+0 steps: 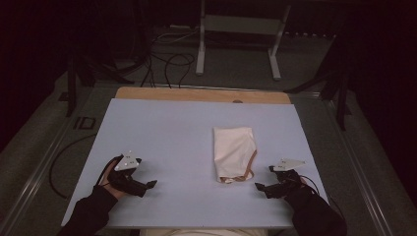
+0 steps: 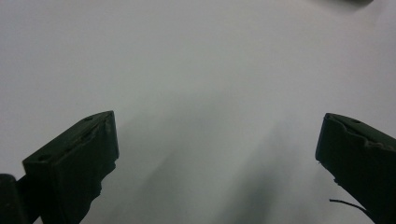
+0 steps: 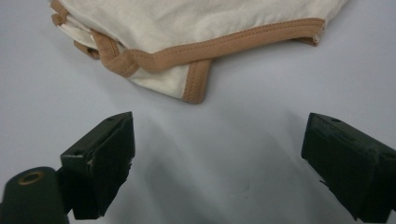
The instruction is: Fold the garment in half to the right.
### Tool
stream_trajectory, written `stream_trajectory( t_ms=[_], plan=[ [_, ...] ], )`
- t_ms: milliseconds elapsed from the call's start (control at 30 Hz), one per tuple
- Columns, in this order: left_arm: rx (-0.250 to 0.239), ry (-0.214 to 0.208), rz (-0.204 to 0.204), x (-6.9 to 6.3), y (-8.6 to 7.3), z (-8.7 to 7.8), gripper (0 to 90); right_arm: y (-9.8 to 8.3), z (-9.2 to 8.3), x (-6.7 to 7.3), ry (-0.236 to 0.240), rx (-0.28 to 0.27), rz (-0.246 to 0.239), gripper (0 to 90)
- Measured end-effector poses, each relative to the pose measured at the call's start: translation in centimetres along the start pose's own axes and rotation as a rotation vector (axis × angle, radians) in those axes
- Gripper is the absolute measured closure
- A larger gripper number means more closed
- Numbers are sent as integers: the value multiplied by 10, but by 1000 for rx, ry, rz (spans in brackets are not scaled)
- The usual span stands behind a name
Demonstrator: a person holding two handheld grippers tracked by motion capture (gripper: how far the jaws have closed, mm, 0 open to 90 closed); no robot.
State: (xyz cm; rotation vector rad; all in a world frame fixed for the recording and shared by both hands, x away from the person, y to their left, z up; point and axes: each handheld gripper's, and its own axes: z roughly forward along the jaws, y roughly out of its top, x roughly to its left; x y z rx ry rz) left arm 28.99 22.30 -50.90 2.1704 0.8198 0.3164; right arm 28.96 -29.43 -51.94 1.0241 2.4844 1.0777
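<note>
A folded cream garment with tan trim lies on the pale blue table top, right of centre. Its trimmed edge faces the near side, just ahead of my right gripper, whose jaws stand wide apart with nothing between them. In the high view the right gripper rests near the front edge, a little right of the garment's near end. My left gripper sits at the front left, well away from the garment. Its jaws are spread wide over bare table.
A wooden strip runs along the table's far edge. Beyond it stand a white metal frame and loose cables on the dark floor. Dark stands flank the table at both sides.
</note>
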Motion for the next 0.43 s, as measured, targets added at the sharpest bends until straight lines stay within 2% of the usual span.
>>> stream_trajectory(
  t_ms=[433],
  plan=[
    [-1,0,1,0,0,-1,1,0,1,1,7,10,-9,97]
  ],
)
